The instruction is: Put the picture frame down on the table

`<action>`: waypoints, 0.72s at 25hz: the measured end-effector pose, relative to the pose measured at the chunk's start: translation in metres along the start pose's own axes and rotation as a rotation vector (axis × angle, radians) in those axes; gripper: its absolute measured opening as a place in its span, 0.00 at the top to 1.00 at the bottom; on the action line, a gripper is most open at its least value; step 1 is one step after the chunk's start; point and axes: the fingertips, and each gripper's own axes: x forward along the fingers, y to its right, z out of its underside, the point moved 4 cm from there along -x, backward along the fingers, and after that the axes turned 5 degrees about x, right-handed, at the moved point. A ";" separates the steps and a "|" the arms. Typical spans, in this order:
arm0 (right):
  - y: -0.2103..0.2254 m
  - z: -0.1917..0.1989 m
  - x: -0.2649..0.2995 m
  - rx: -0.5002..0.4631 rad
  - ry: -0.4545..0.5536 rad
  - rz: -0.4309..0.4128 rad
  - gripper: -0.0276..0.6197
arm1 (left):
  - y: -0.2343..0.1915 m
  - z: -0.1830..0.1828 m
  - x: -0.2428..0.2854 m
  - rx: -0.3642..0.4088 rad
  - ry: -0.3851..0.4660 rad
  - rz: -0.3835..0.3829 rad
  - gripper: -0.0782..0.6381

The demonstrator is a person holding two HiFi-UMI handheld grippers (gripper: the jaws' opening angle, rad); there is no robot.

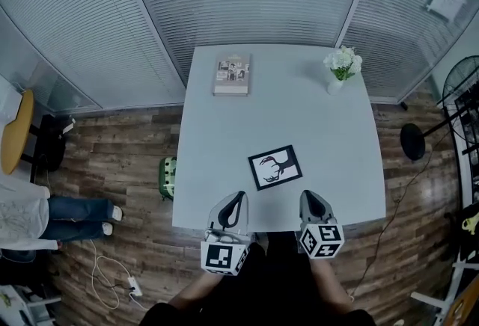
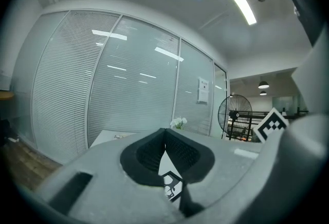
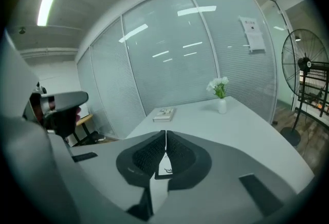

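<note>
The black picture frame (image 1: 275,167) with a deer drawing lies flat on the white table (image 1: 224,167), near the front edge. Both grippers hover at that edge, just short of the frame. My left gripper (image 1: 238,198) is to the frame's lower left, shut and holding nothing. My right gripper (image 1: 311,197) is to its lower right, also shut and holding nothing. In the left gripper view the fingertips (image 2: 165,131) meet, and a corner of the frame (image 2: 172,187) shows below them. The right gripper view shows its tips (image 3: 165,133) touching, with a sliver of the frame (image 3: 164,170) beneath.
A book (image 1: 232,75) lies at the table's far left and a small vase of white flowers (image 1: 340,66) stands at the far right. A standing fan (image 1: 458,89) is to the right. A green object (image 1: 168,176) sits on the floor to the left, near a seated person (image 1: 45,217).
</note>
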 end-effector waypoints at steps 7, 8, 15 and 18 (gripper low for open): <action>-0.036 -0.030 -0.069 -0.065 0.161 -0.028 0.93 | 0.011 -0.001 -0.022 -0.017 0.012 -0.005 0.87; -0.039 -0.031 -0.075 -0.066 0.169 -0.039 0.93 | 0.013 0.000 -0.023 -0.019 0.010 -0.006 0.87; -0.040 -0.031 -0.089 -0.071 0.185 -0.073 0.94 | 0.022 0.002 -0.015 -0.013 -0.007 -0.007 0.87; -0.034 -0.029 -0.089 -0.072 0.180 -0.078 0.94 | 0.027 0.002 -0.011 -0.012 -0.006 -0.007 0.87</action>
